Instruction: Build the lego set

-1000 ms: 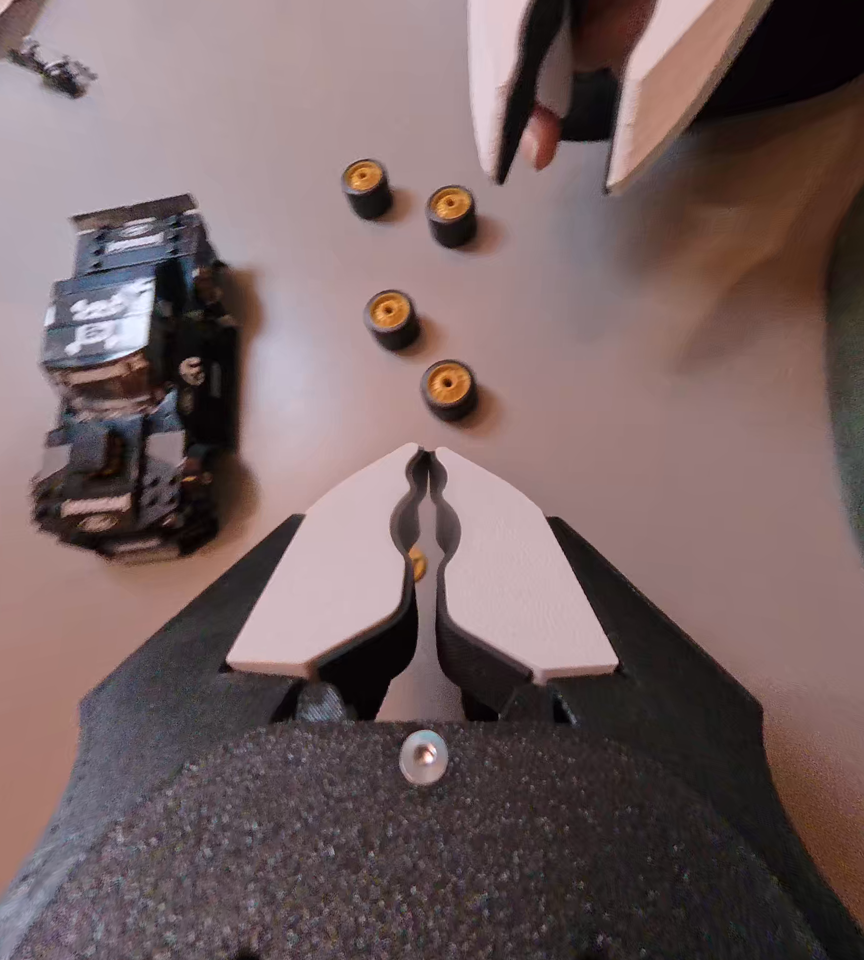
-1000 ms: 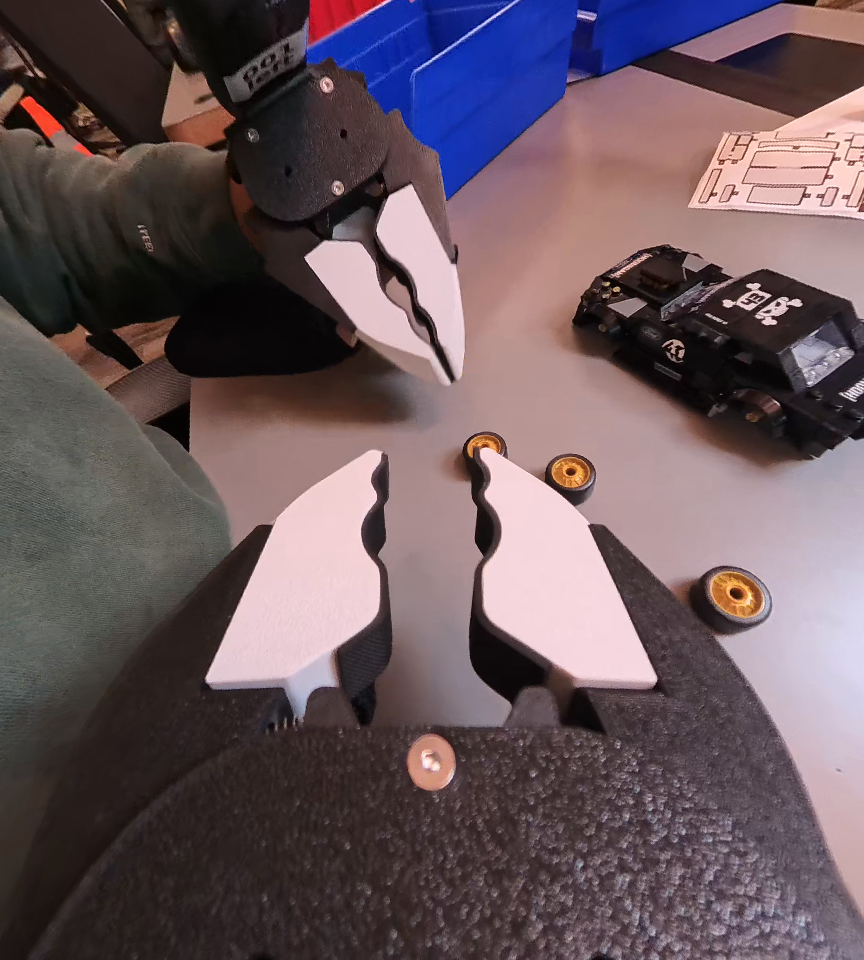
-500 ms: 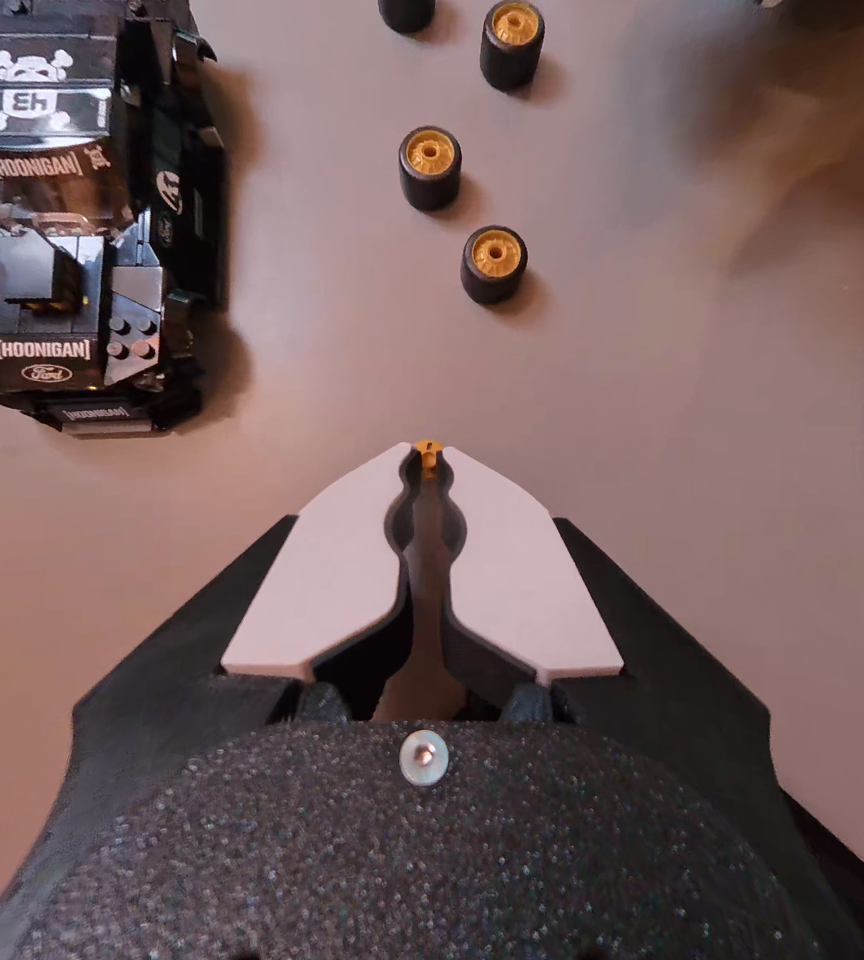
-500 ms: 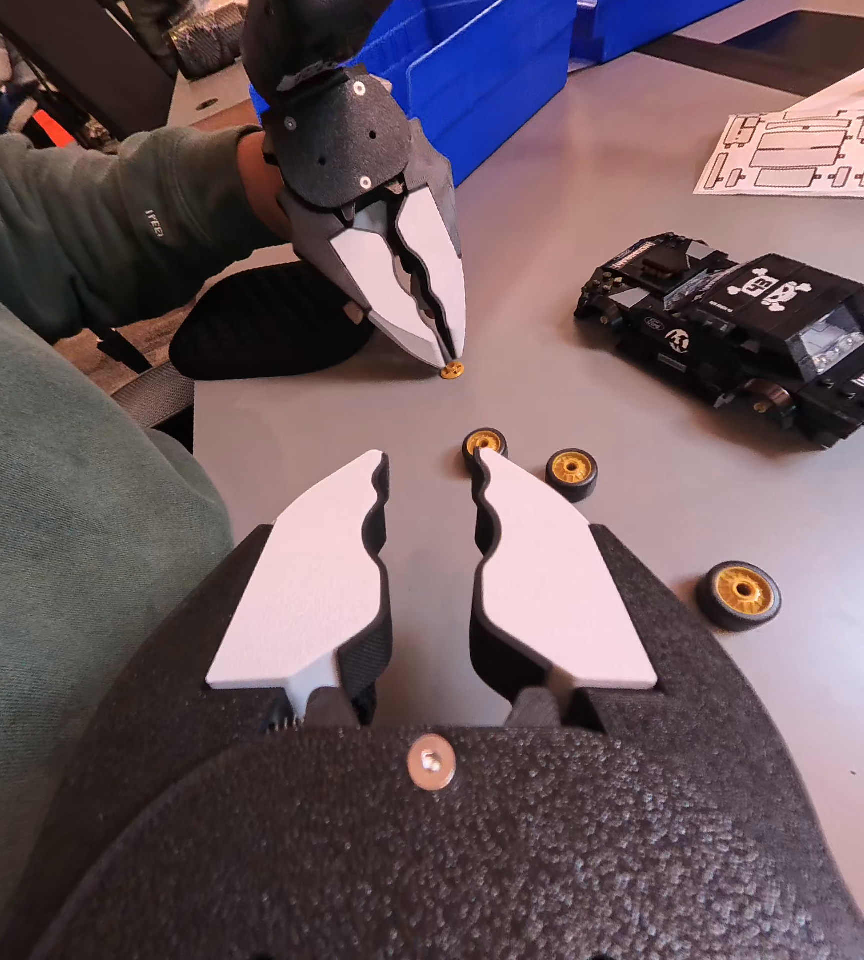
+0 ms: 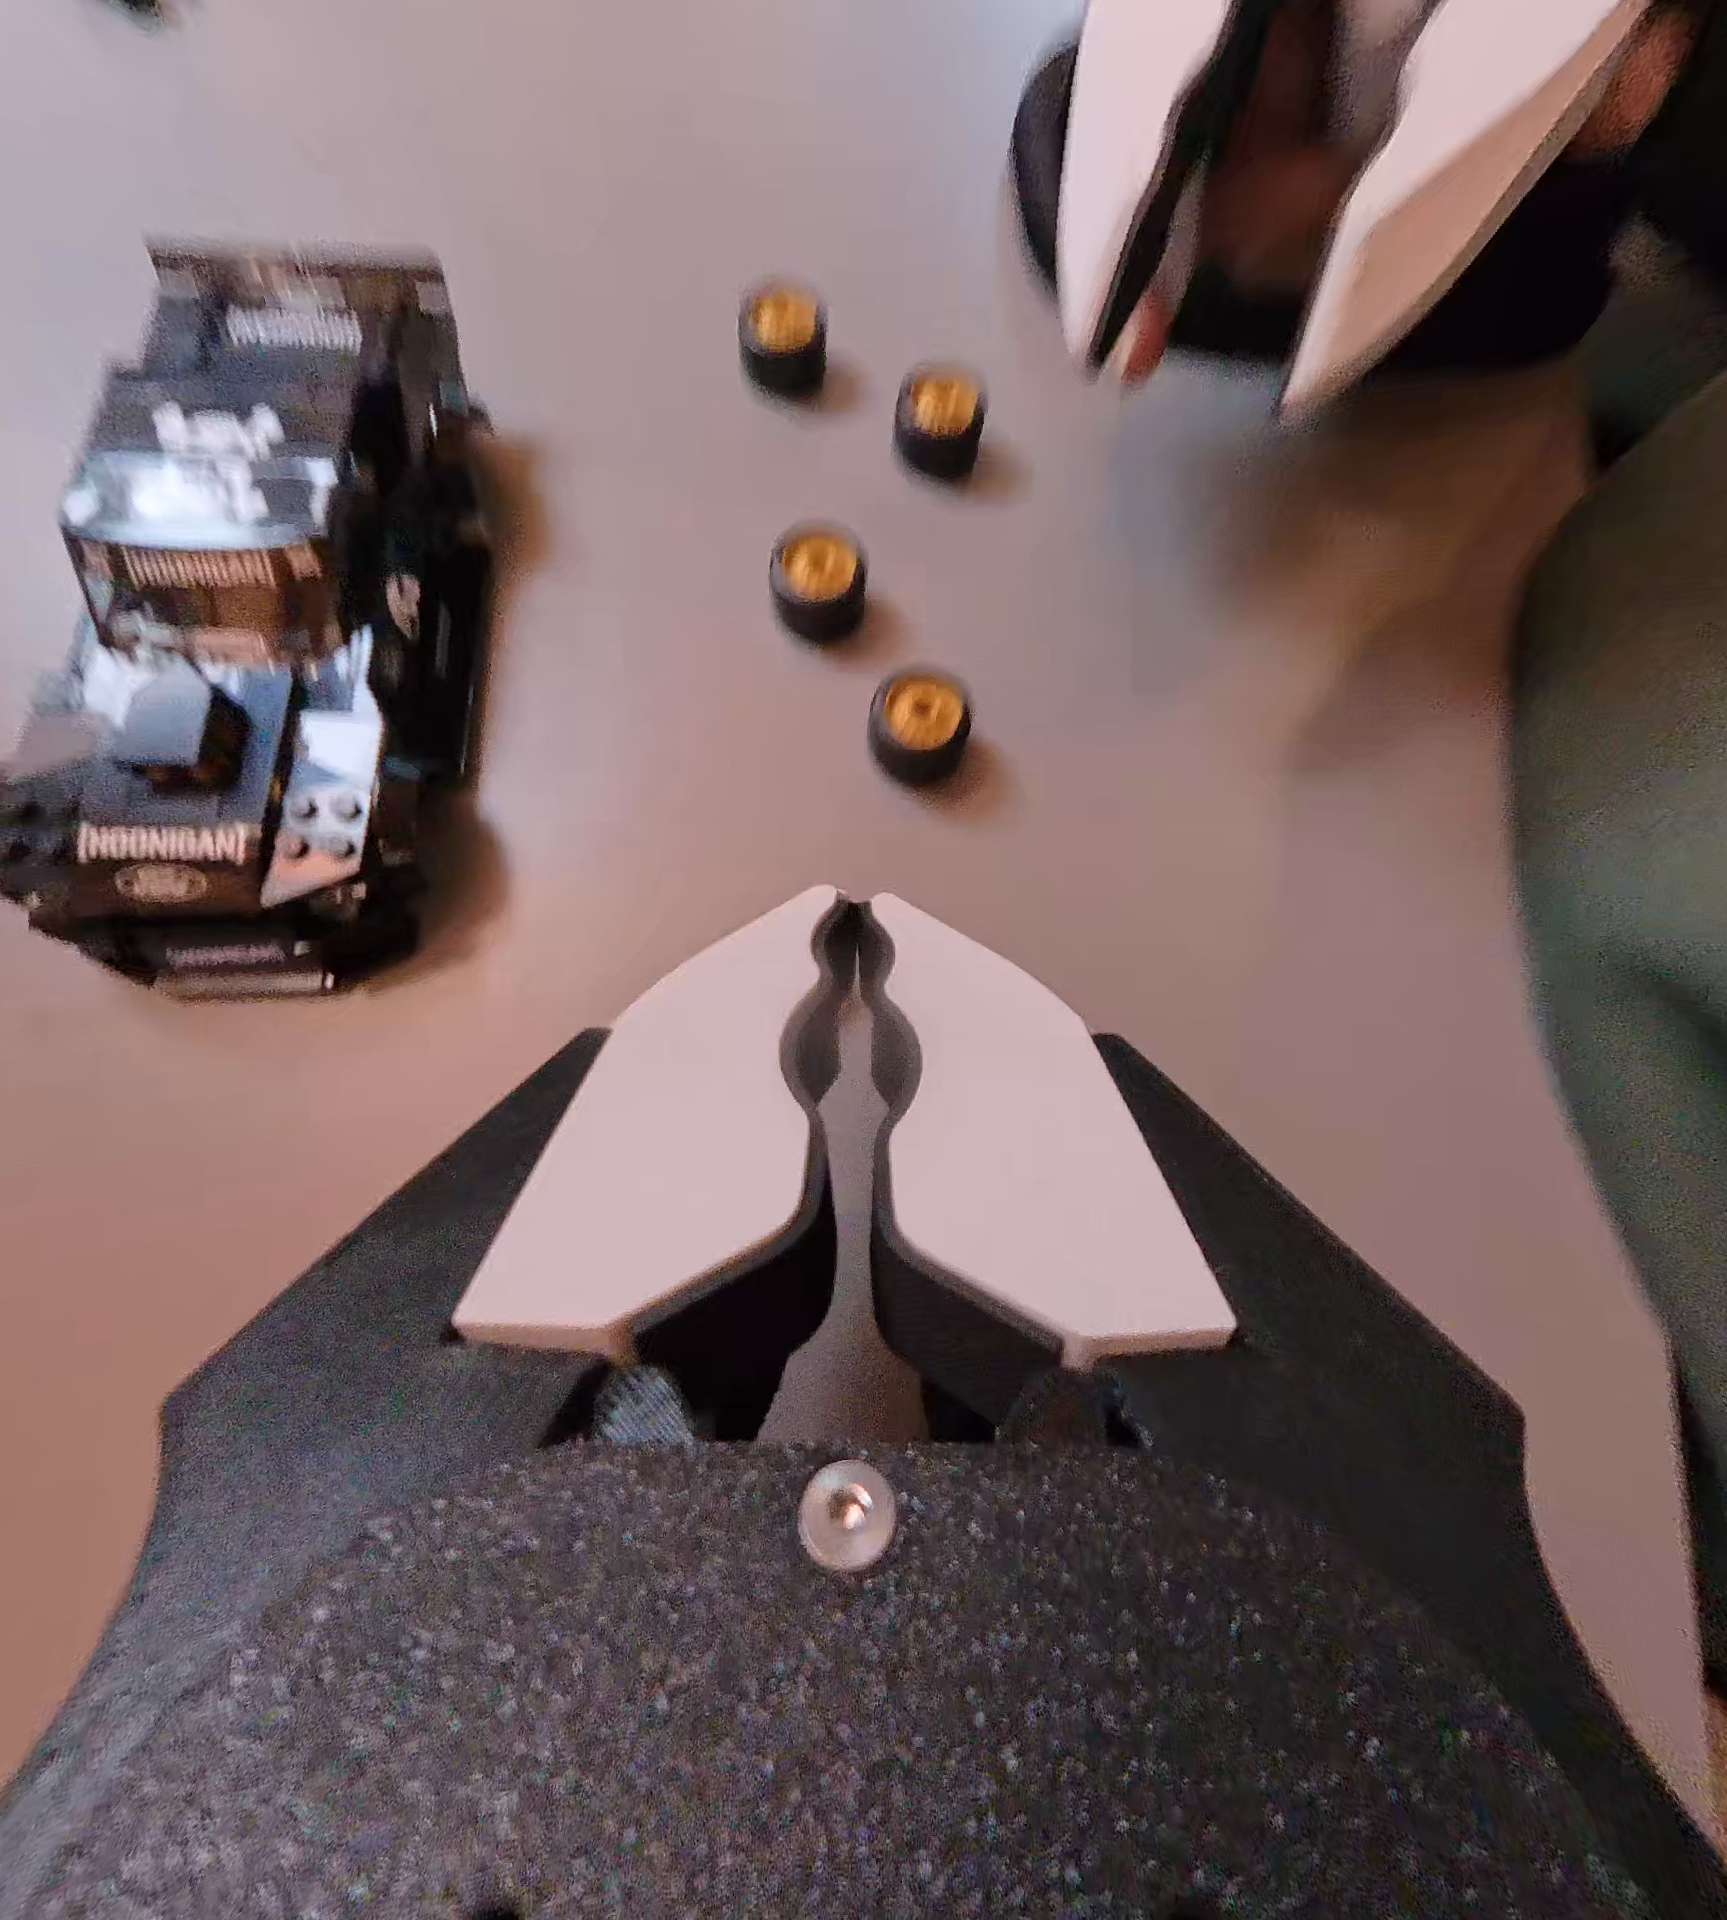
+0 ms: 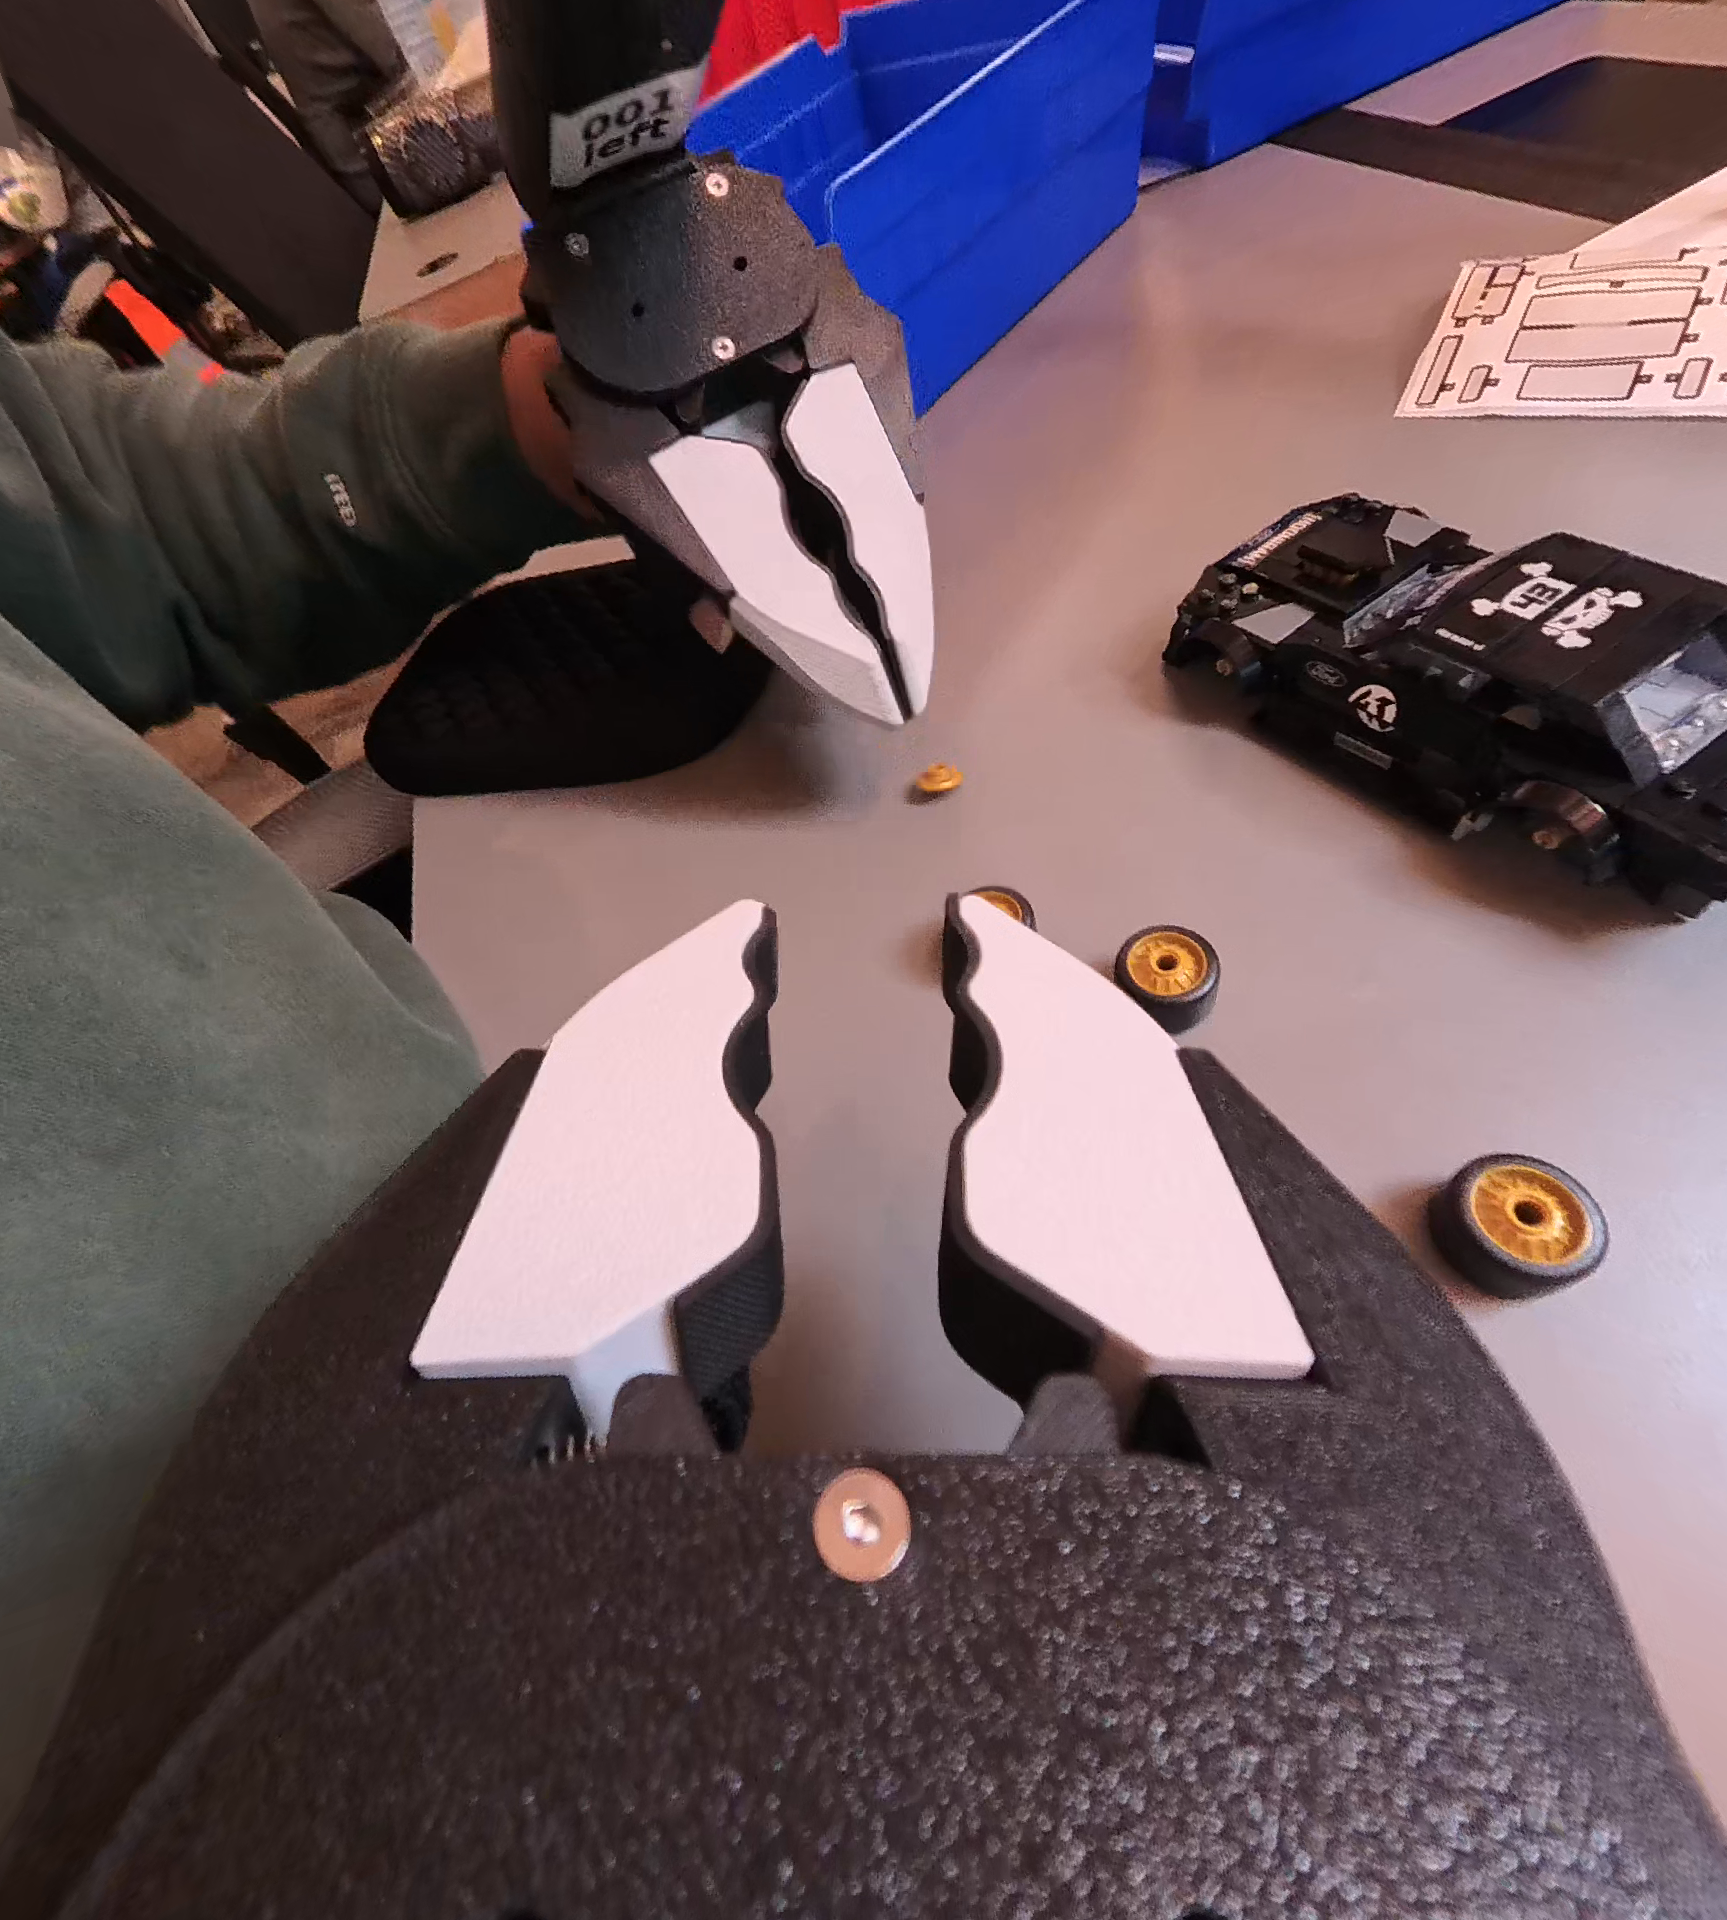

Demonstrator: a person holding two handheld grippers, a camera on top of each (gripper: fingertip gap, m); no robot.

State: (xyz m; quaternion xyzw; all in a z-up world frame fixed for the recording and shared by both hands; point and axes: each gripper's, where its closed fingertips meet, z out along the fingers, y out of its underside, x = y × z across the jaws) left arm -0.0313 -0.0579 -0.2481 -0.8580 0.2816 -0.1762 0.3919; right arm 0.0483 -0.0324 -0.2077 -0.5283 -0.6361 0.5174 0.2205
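Now the left claw (image 6: 906, 707) hangs closed and empty above a gold piece (image 6: 936, 779); the right claw (image 6: 859, 914) gapes empty.

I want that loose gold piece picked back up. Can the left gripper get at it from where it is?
Probably yes. The left gripper hangs just above the small gold piece, which lies alone on bare table with nothing between them. Its jaws are shut, so they would need to open first.

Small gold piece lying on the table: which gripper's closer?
Left. The left gripper hangs shut just above the small gold piece, not touching. The right gripper sits open, farther back, beside the wheels.
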